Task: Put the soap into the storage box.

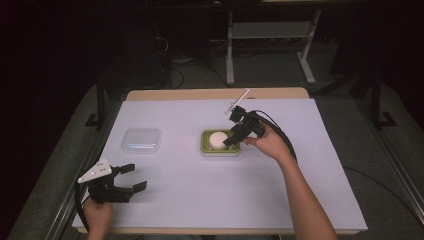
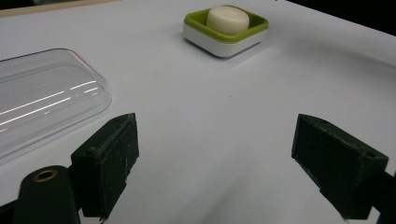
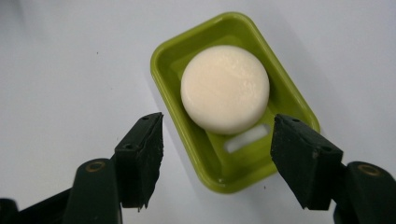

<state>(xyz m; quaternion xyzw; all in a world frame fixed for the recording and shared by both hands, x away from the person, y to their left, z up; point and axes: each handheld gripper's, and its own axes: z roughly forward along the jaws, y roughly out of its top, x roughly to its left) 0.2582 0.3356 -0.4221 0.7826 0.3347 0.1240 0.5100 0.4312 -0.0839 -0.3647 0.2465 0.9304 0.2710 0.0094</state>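
Round white soap bar (image 3: pixel 225 88) lying in green soap dish (image 3: pixel 205 154) at table centre; right gripper (image 3: pixel 217 158) above it, jaws parted and empty, placement judged done, withdrawal next; left gripper (image 2: pixel 215 163) open, idle.

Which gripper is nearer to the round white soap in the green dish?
Right. The right gripper hovers just over the soap, fingers open; the left gripper rests near the table's front left corner, well away from it.
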